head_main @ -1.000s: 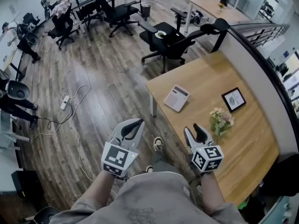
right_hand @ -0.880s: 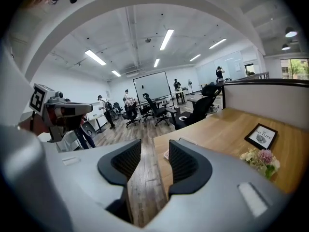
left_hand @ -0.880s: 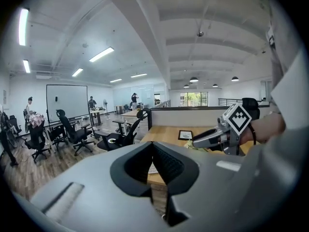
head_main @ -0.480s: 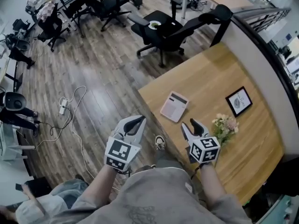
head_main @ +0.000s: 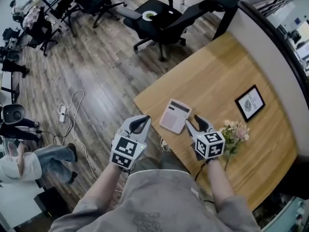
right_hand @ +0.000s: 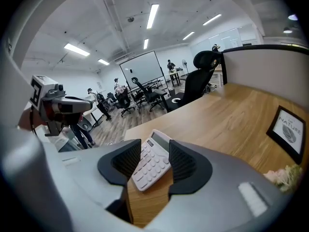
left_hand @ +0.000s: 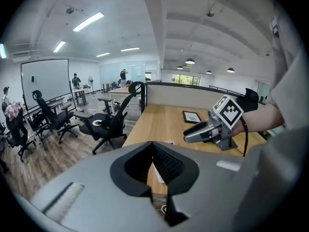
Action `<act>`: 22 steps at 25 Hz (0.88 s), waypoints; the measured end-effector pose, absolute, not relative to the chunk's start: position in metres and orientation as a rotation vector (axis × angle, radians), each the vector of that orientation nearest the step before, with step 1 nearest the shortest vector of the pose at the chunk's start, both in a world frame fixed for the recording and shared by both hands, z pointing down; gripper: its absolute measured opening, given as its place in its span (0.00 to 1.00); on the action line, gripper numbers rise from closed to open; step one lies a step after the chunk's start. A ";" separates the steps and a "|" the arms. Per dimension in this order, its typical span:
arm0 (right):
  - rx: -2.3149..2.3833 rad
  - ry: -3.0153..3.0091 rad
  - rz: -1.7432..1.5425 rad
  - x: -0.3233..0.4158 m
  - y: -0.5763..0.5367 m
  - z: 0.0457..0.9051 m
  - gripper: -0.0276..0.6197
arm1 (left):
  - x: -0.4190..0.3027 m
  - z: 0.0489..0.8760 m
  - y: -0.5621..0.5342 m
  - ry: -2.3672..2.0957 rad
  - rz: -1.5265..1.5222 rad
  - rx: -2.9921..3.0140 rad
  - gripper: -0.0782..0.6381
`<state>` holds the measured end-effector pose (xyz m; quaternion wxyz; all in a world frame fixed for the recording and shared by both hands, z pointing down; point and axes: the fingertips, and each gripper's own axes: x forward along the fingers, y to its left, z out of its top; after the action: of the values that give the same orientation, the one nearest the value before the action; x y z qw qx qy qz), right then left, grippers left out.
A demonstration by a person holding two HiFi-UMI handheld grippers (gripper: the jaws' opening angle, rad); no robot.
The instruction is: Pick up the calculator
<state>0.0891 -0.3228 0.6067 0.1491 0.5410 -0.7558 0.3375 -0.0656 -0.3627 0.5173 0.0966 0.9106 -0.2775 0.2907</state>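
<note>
**Right claw lined up on the calculator**

The left gripper [head_main: 140, 122] hangs off the near-left corner of the light wooden table [head_main: 212, 76], jaws pressed together on nothing. It is probably idle because one claw is enough. The flat white calculator [head_main: 175, 115] lies untouched by that corner. Just beside it, the right gripper [head_main: 197, 123] aims at it with its jaws spread, seemingly ready to straddle its edges.

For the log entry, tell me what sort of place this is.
Likely an open-plan office: black swivel chairs on a wood floor, a whiteboard and a wooden desk holding a calculator.
</note>
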 end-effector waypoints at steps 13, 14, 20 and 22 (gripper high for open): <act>1.501 -2.149 1.141 0.108 -0.371 0.672 0.31 | -0.047 0.572 -0.401 -0.694 0.992 2.595 0.11; 1.491 -2.149 1.164 0.108 -0.373 0.676 0.31 | -0.046 0.574 -0.405 -0.680 1.000 2.596 0.11; 1.389 -2.172 1.312 0.102 -0.382 0.694 0.31 | -0.036 0.589 -0.424 -0.578 1.052 2.608 0.11; 1.358 -2.175 1.349 0.098 -0.384 0.697 0.31 | -0.033 0.594 -0.430 -0.537 1.064 2.609 0.11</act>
<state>0.0981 -0.3836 0.6972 0.1218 0.4652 -0.7451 0.4622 -0.0328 -0.4297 0.5944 0.1362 0.9011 -0.1854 0.3675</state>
